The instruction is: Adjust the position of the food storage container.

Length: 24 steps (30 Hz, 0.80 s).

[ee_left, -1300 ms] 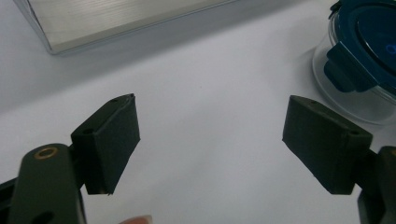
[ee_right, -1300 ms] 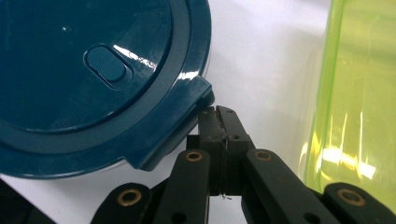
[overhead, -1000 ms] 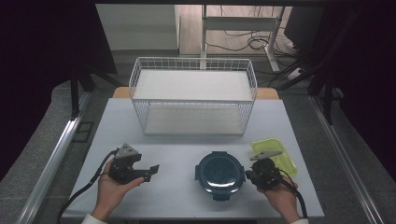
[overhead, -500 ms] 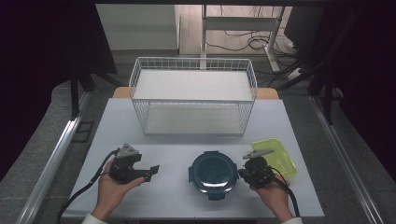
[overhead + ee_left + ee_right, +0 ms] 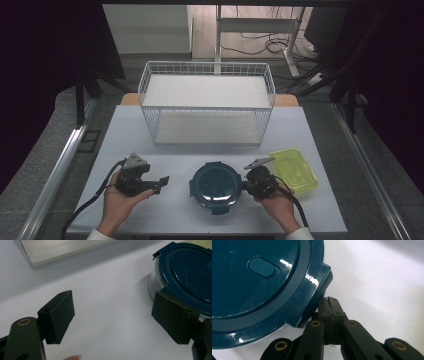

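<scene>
While the right hand-held gripper sits at the right edge of the round container with the dark teal lid, its jaws are clenched together with nothing between them — in the right gripper view the two pads meet flat against each other, their tips just under a square tab on the lid's rim. Whether the tips actually touch the tab I cannot tell. The container stands on the white bench, near the front edge and about midway between the two hands. To its left, well apart from it, the left hand-held gripper rests in the person's left hand with its jaws released and pointing toward the container; the left gripper view shows bare bench between the pads. A flat yellow-green container lies just behind the right hand. Farther back stands a white wire basket — clear of both grippers.
</scene>
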Each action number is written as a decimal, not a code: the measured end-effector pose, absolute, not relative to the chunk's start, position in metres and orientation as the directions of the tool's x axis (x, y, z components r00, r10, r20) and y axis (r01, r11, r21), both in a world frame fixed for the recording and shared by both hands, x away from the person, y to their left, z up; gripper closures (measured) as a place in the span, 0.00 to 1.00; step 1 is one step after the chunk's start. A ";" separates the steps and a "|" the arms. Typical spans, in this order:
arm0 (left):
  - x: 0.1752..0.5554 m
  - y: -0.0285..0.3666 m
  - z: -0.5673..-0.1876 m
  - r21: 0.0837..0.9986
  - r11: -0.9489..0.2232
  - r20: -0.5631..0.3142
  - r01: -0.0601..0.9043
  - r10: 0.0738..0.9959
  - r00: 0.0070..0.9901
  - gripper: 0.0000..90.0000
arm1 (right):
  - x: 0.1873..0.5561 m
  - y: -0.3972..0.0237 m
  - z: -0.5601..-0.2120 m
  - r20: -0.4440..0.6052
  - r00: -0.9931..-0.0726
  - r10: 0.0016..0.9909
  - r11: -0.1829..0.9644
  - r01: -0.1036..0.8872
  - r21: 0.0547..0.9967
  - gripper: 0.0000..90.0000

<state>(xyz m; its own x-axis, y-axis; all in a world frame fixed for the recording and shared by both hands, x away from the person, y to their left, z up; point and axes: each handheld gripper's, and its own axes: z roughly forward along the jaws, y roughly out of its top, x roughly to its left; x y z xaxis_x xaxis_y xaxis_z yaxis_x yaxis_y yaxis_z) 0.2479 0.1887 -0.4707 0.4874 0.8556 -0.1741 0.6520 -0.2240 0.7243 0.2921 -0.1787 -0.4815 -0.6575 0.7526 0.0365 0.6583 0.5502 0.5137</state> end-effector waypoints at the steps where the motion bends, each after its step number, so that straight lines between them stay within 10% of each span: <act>1: 0.248 0.189 -0.471 0.724 -0.225 -0.172 0.652 0.856 0.487 0.20 | 0.292 -0.176 -0.481 0.036 -0.663 0.748 0.555 0.655 0.513 0.99; 24: 0.246 0.191 -0.470 0.729 -0.226 -0.162 0.646 0.860 0.484 0.20 | 0.294 -0.178 -0.470 0.141 -0.701 0.699 0.491 0.614 0.617 0.99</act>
<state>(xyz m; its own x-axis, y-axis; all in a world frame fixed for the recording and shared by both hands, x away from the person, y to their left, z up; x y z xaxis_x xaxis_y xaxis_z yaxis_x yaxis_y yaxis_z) 0.2464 0.1911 -0.4695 0.4842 0.8597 -0.1624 0.6458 -0.2260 0.7293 0.2942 -0.1782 -0.4698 -0.7011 0.6990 0.1411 0.6143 0.4915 0.6173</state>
